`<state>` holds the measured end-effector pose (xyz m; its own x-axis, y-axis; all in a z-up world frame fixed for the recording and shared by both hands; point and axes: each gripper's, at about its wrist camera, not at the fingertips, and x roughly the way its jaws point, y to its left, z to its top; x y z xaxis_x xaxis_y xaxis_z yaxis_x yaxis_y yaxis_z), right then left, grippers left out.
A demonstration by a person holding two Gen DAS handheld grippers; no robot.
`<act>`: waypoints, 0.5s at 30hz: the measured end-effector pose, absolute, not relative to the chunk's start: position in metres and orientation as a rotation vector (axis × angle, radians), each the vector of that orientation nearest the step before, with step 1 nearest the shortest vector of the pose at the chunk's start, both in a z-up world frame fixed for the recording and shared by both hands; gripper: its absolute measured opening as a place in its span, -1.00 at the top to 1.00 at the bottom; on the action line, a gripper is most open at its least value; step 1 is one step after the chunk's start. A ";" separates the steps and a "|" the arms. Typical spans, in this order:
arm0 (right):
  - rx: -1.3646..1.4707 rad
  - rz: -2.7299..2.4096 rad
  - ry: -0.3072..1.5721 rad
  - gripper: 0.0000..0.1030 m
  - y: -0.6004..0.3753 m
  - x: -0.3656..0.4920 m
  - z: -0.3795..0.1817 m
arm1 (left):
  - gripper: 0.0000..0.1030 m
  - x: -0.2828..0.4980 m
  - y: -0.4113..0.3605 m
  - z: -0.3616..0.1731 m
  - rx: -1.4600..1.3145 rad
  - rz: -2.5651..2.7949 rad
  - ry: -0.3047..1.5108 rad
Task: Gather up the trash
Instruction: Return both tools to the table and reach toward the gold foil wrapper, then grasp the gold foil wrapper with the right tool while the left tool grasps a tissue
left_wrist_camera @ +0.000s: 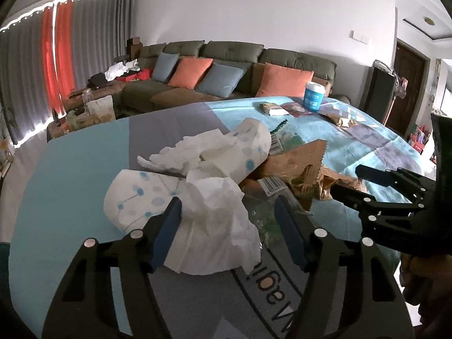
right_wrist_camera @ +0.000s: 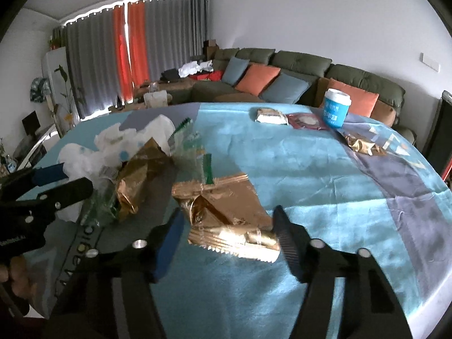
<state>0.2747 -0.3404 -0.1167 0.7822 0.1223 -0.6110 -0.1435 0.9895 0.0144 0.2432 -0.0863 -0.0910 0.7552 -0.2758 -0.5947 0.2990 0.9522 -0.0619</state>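
Two grippers: left gripper (left_wrist_camera: 226, 220) astride crumpled tissue (left_wrist_camera: 217, 220) (right gripper (right_wrist_camera: 226, 231) around gold wrapper (right_wrist_camera: 226, 220)).

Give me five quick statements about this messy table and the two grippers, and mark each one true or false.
1. The left gripper has crumpled white tissue between its fingers. True.
2. The right gripper is over a gold wrapper. True.
3. The blue cup lies tipped on its side. False: it stands upright.
4. The table cover is plain red. False: it is light blue with grey patches.
5. The sofa holds only blue cushions. False: orange and blue ones.
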 end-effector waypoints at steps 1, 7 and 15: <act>-0.038 0.145 0.660 -0.03 -0.340 0.275 -0.117 | -0.23 0.243 -0.087 -0.091 0.036 -0.315 0.641; -0.025 0.150 0.674 0.24 -0.342 0.275 -0.119 | 0.09 0.246 -0.088 -0.091 0.037 -0.323 0.658; -0.003 0.150 0.663 0.53 -0.345 0.270 -0.113 | 0.63 0.247 -0.084 -0.093 0.016 -0.325 0.668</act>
